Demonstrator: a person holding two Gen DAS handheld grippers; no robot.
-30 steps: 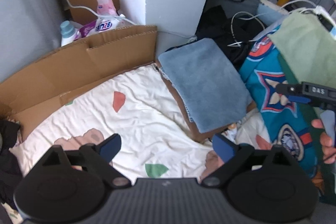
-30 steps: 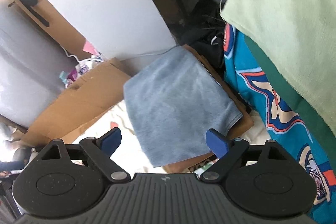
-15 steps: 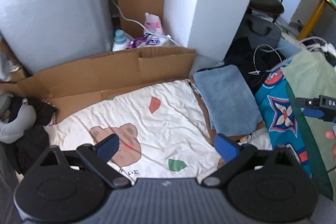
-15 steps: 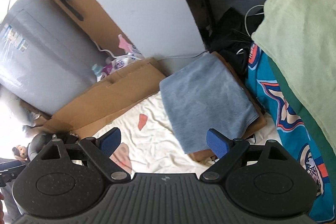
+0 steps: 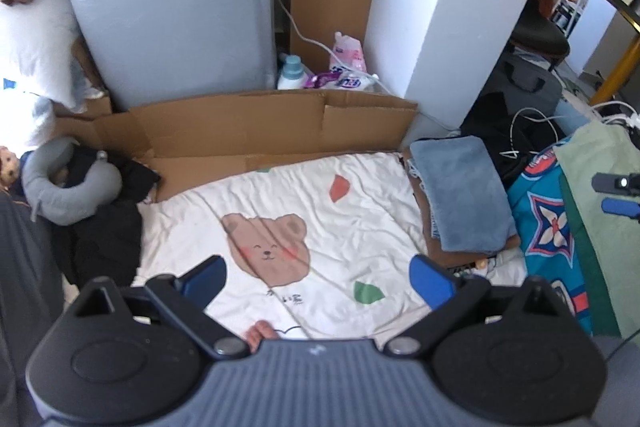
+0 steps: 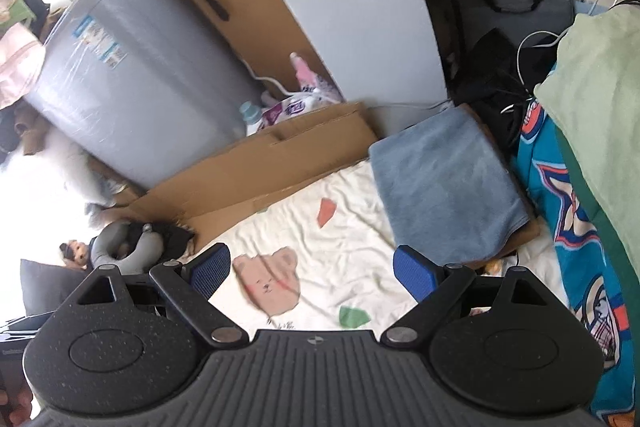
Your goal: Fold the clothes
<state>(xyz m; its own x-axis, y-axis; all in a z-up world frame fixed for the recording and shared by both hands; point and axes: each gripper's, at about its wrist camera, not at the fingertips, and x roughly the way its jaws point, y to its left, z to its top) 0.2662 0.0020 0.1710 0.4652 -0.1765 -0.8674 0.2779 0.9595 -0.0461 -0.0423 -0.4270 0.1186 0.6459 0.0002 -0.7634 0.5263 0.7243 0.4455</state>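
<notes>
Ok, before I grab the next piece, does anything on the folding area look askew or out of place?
One thing: the folded blue towel lies skewed on its stack, overhanging the brown piece beneath. Black clothes and a grey neck pillow crowd the left edge of the bear-print sheet. No spill or damage shows.

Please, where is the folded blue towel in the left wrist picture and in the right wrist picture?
Left wrist: folded blue towel, right of centre, beside the bear sheet.
Right wrist: folded blue towel, right of centre, above the right blue pad.
Shared landmark: the bear sheet.
</notes>
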